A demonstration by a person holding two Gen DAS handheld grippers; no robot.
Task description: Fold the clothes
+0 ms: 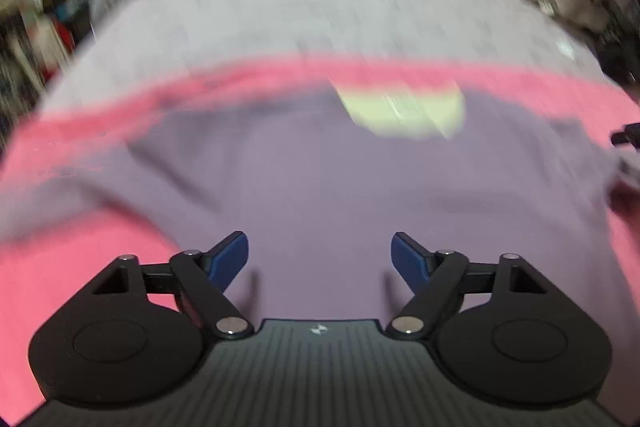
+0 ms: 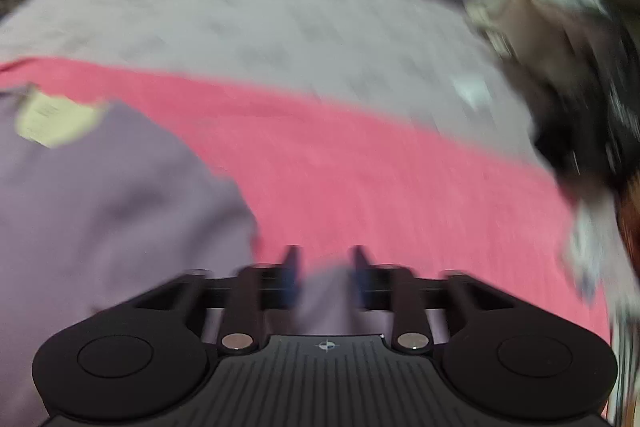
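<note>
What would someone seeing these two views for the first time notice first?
First the purple garment with its pale yellow patch, spread over a bright pink cloth that fills the middle of both blurred views. Next the left gripper, open just above the purple fabric. In the right wrist view, the right gripper has a fold of purple fabric between its fingers, though blur hides whether it is clamped.

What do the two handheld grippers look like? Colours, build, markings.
Left gripper: matte black body, ribbed grey centre plate bearing a small white logo, round black side housings, black link arms on silver pivot pins, blue pads on the jaws. Right gripper: same black build, ribbed plate, a crosshair-style mark, silver pins, blue pads, though motion-blurred. No cables or sleeves visible.
</note>
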